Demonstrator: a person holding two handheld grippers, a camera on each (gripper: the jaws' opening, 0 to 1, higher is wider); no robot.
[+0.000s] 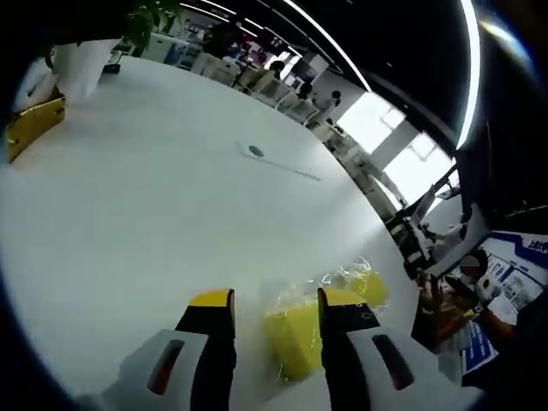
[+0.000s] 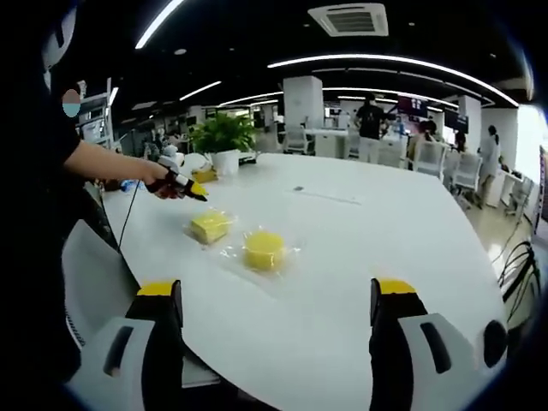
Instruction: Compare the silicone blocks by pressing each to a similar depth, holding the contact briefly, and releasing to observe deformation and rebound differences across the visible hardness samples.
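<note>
Left claw [image 1: 276, 312]: jaws held at a moderate gap, nothing gripped, hovering just above the square yellow block [image 1: 295, 338], which sits between the jaw tips and slightly toward the right jaw. Seen from the right gripper view, the left claw [image 2: 195, 193] hangs just beside that block's far-left edge, a person's hand [image 2: 158, 178] behind it.

Right claw [image 2: 276, 295]: jaws spread wide, empty, held well back from both samples, apparently waiting while the other claw works.

Samples: square yellow block [image 2: 210, 226] and round yellow block [image 2: 264, 249] lie side by side on the white counter [image 2: 368, 231], each in clear wrapping, the round one nearer the right claw. The round yellow block [image 1: 364, 282] lies just beyond the square one from the left claw.

Why so placed: laid close together, probably so each can be pressed in turn for comparison.

Stage: judged an approach to the square block; contact cannot be confirmed.

Backdrop: potted plant [image 2: 224, 137] beyond the square block, toward the counter's far edge.
</note>
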